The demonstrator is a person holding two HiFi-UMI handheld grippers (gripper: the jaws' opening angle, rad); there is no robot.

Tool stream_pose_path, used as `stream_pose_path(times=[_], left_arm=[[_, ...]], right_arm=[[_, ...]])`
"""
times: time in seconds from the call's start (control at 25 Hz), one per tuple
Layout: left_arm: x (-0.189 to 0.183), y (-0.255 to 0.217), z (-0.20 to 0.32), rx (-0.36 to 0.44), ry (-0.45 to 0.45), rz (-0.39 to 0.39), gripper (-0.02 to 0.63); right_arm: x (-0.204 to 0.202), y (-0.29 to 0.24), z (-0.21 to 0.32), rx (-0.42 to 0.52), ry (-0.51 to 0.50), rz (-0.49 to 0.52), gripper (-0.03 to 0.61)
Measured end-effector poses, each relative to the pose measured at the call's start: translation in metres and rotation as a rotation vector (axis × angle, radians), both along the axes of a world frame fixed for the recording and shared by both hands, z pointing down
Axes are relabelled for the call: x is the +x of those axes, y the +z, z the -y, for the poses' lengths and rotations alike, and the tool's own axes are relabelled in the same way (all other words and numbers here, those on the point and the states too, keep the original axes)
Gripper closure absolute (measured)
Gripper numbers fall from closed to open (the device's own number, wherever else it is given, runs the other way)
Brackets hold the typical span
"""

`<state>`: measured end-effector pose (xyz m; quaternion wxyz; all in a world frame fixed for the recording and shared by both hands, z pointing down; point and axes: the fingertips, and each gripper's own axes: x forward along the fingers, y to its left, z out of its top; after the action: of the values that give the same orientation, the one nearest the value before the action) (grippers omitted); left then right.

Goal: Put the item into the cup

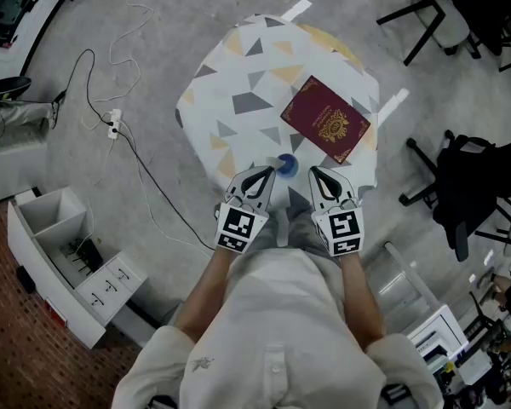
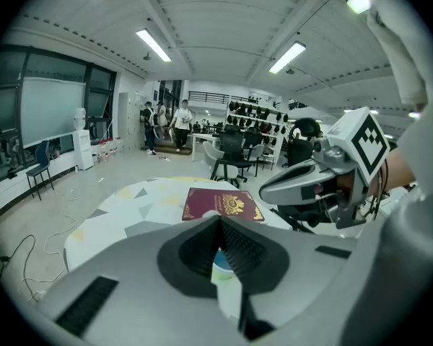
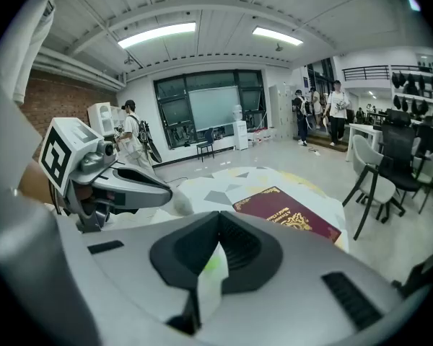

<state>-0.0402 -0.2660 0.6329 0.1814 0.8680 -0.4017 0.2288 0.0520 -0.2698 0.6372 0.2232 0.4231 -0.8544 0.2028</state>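
The left gripper [image 1: 268, 174] and the right gripper [image 1: 315, 174] are side by side over the near edge of the desk [image 1: 238, 75]. Each has its fingers clenched together, with nothing held between them. The small blue cup [image 1: 286, 165] stands on the patterned cloth between the two tips, just beside both. Further on, a dark red booklet [image 1: 324, 119] lies flat on the desk, apart from the cup.

my left hand-held gripper [image 1: 269, 174] and right hand-held gripper [image 1: 315, 174] are matt grey plastic, with dark ribbed pads [image 2: 238, 247]. the counter [image 1: 238, 75] wears smooth printed cloth. the booklet [image 1: 324, 118] has a faintly glossy maroon cover with a shiny gold emblem.
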Motion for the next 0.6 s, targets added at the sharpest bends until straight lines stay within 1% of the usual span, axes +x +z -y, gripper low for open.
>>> stream_pose_path(times=[0.36, 0.6], left_arm=[[0.013, 0.023, -0.004, -0.044, 0.034, 0.019, 0.603], [0.016, 0.039, -0.006, -0.074, 0.037, 0.04, 0.603]], right_arm=[[0.005, 0.016, -0.006, -0.034, 0.003, -0.003, 0.572], [0.008, 0.023, -0.01, -0.048, 0.003, -0.007, 0.572]])
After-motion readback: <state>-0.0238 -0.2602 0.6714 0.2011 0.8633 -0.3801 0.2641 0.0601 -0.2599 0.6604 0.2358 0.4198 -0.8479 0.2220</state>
